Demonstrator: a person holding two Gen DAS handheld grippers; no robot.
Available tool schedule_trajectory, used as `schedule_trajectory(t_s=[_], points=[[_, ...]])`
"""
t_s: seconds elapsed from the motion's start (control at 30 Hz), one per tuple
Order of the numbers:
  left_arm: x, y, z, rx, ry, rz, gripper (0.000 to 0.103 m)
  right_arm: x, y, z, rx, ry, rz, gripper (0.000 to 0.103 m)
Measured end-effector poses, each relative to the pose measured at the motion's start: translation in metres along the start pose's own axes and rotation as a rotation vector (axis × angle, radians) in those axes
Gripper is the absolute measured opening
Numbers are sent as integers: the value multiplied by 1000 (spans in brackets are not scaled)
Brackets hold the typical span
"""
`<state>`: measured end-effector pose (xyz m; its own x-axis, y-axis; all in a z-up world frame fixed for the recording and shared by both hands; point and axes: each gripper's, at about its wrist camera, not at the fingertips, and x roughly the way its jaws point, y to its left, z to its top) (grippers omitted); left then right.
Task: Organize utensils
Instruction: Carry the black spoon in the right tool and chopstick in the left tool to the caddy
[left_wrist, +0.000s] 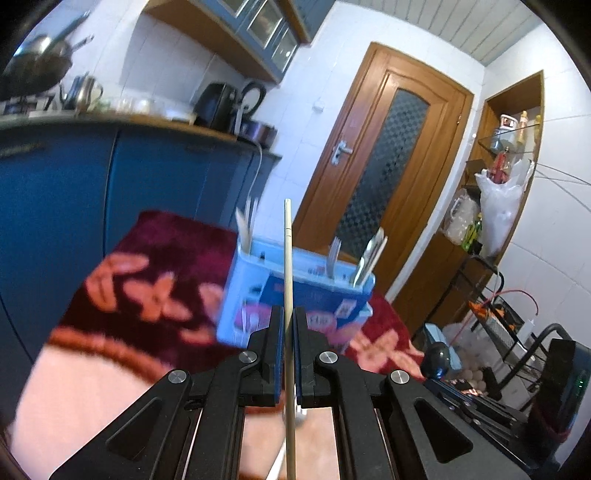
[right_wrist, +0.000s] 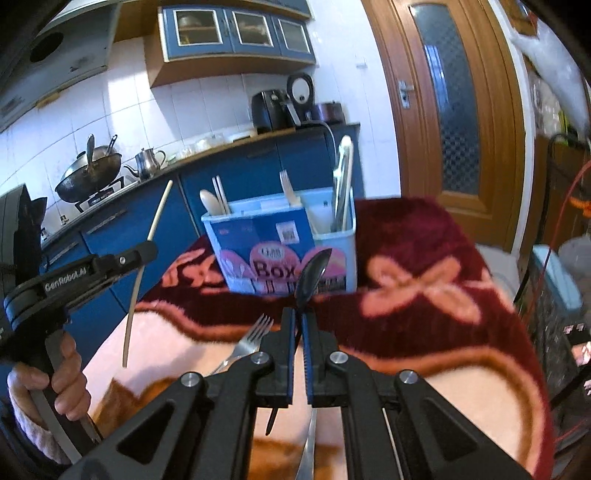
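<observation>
A: Chopstick (left_wrist: 287, 280) clamped upright in left gripper (left_wrist: 289, 325), tip up, likely for a vertical drop into the box (left_wrist: 295, 291) just beyond.

B: Right gripper (right_wrist: 297, 323) pinches a dark spoon (right_wrist: 312, 275) by its handle, bowl toward the box. Fork (right_wrist: 247, 343) lies loose on the blanket (right_wrist: 424, 295) near its front edge.

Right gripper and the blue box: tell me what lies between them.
In the right wrist view, only patterned blanket lies between the right gripper and the blue box. The black spoon it holds reaches across that stretch; the fork lies off left.
</observation>
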<state>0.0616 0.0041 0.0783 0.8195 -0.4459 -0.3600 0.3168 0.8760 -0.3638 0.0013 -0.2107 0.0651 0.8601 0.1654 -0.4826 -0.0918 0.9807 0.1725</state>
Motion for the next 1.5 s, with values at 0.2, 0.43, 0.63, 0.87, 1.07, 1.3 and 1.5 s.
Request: schedule_trajectory(t_s=[0.2, 0.43, 0.63, 0.87, 1.07, 1.3, 1.5], points=[[11, -4, 27, 18, -72, -2, 4, 3, -1, 17, -28, -51, -14, 5], [26, -14, 60, 71, -176, -10, 4, 7, -9, 34, -43, -114, -28, 5], [50, -18, 84, 85, -247, 34, 4, 13, -15, 59, -64, -171, -33, 5], [76, -16, 95, 80, -313, 110, 4, 29, -25, 77, -61, -199, -34, 5], [98, -16, 85, 110, -358, 178, 4, 48, -36, 86, -41, -203, -21, 5], [113, -9, 70, 123, -374, 228, 4, 75, -41, 100, -37, -225, -11, 5], [115, -7, 65, 125, -377, 230, 4, 100, -33, 104, -74, -246, -32, 5]])
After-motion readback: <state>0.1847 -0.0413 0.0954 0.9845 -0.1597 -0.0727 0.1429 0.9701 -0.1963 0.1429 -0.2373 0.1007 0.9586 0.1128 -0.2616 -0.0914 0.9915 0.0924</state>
